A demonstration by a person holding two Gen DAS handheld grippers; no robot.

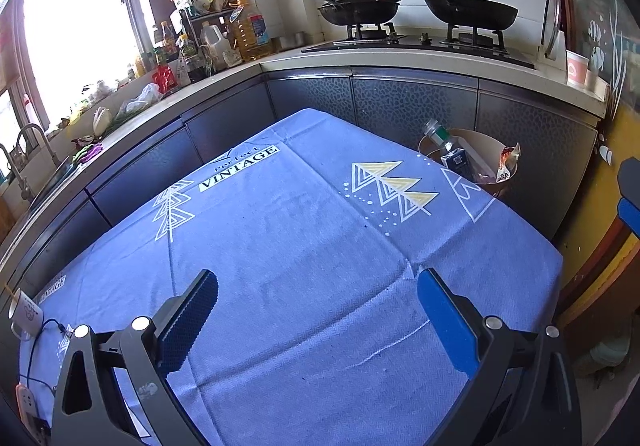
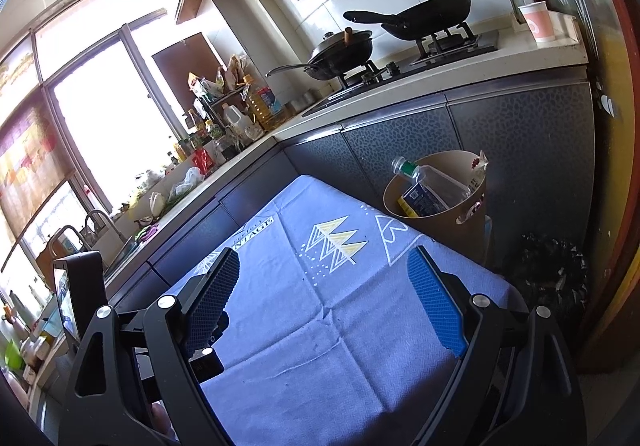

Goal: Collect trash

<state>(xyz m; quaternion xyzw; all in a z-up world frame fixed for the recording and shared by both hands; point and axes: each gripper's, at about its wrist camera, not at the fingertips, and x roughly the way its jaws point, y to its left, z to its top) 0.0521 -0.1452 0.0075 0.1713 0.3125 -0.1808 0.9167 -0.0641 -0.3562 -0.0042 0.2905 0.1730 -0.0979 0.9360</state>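
A tan round bin stands beyond the far right corner of the table. A clear plastic bottle with a green collar and blue label leans in it, beside a crumpled snack wrapper. My left gripper hovers open over the blue tablecloth, nothing between its fingers. My right gripper is open too, over the same cloth, pointing toward the bin. The left gripper's body shows at the left edge of the right wrist view.
Dark cabinets with a pale counter wrap the far side. Two black woks sit on the stove. Bottles and packets crowd the corner. A paper cup stands at the counter's right end; a black bag lies on the floor.
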